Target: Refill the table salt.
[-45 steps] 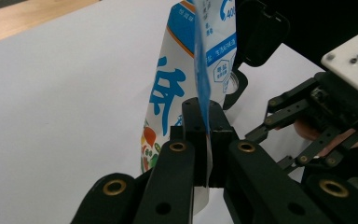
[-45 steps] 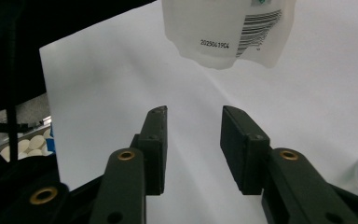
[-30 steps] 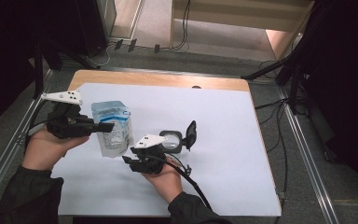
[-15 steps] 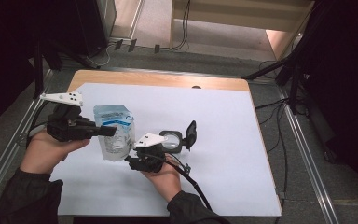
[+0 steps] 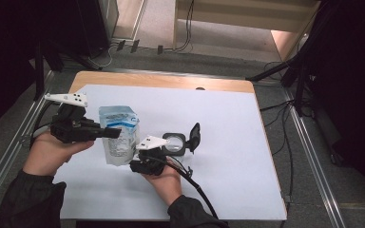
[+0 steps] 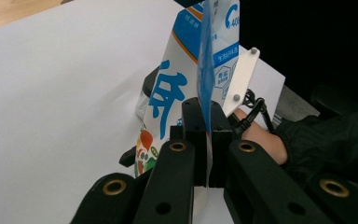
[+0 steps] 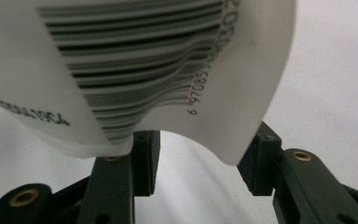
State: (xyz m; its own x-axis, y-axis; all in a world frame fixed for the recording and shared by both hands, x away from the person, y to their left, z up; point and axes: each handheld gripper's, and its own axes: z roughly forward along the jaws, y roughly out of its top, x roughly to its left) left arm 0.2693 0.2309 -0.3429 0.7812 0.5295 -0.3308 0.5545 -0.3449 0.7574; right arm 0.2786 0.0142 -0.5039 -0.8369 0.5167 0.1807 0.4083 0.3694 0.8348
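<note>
A blue and white stand-up pouch is held upright over the white table cover. My left gripper comes in from the left and is shut on the pouch's top seam, which runs between the jaws in the left gripper view. My right gripper meets the pouch from below on the right. In the right gripper view, the pouch's barcode-printed bottom sits between the two pads and bows upward between them. The right gripper is shut on the pouch's bottom.
A small clear jar with its black hinged lid flipped up stands just right of the right hand. The white cover lies on a wooden table. Metal rails run along both sides, and cables lie behind.
The pouch and the right gripper have shifted only very slightly. The left gripper has kept still with the top seam in its jaws.
</note>
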